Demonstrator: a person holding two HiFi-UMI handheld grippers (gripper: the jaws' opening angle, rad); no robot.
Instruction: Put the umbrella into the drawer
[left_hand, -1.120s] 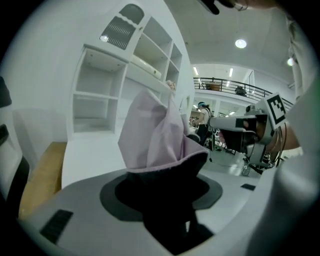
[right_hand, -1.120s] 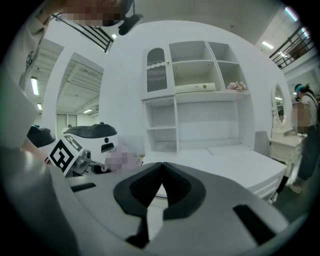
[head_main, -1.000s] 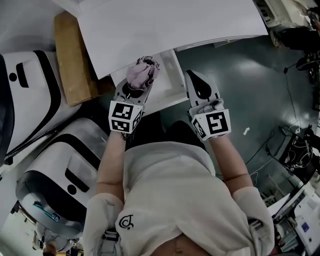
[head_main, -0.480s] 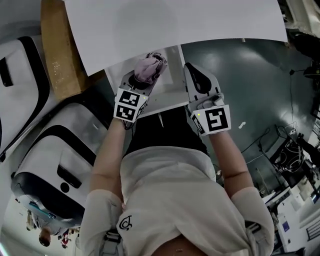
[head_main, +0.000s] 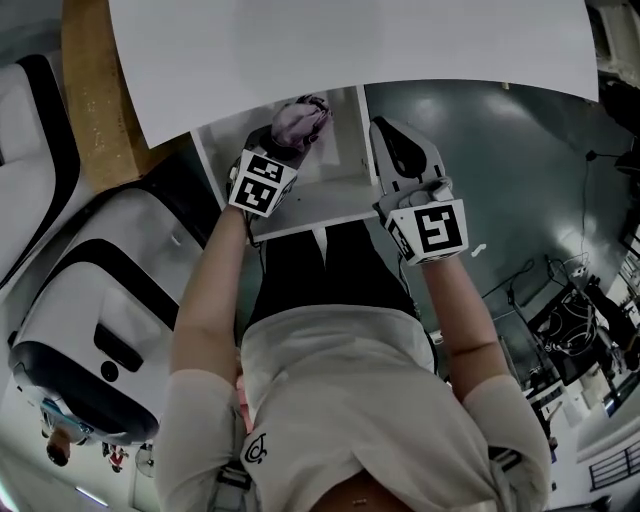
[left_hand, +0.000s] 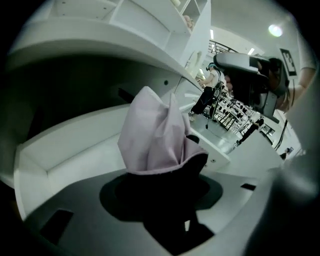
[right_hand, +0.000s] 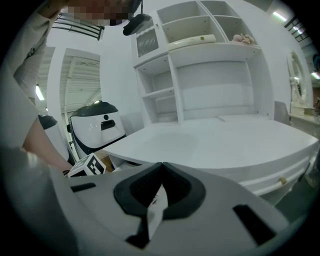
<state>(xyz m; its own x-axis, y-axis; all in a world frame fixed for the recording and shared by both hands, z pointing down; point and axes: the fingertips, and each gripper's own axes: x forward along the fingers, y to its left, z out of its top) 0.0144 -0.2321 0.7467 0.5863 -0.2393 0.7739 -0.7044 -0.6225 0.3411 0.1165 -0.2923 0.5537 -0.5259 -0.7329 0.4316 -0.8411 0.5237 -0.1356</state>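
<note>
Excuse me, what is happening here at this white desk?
A person holds a two-jaw gripper in each hand. The left gripper is clamped on a folded pale pink fabric umbrella, held over the open white drawer under the white desk. The right gripper, shut and empty, hovers to the drawer's right.

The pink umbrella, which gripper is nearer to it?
Left. The left gripper holds the umbrella in its jaws over the drawer; the right gripper is apart from it, at the drawer's right side, empty.
</note>
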